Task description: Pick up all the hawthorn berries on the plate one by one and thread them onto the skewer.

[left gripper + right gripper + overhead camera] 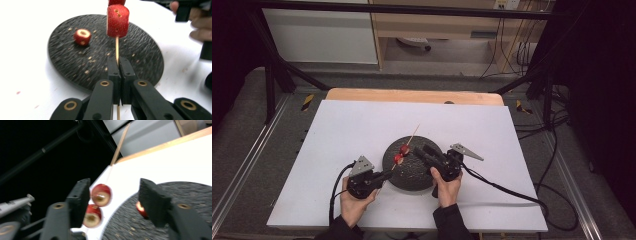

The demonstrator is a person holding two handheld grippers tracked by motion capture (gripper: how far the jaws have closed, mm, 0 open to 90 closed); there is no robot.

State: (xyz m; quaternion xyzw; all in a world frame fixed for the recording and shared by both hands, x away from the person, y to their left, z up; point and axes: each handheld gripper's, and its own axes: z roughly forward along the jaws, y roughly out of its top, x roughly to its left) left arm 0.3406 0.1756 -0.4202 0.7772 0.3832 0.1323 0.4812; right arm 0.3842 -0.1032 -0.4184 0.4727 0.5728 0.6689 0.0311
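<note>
The left gripper [119, 65] clamps a wooden skewer [116, 48] carrying two strawberry pieces [117, 20] above the dark round plate [147, 52] near the worktop's front edge; the right gripper [113, 197] (jaws wide apart, holding nothing) hovers beside them, a third piece [82, 36] lying on the plate
</note>
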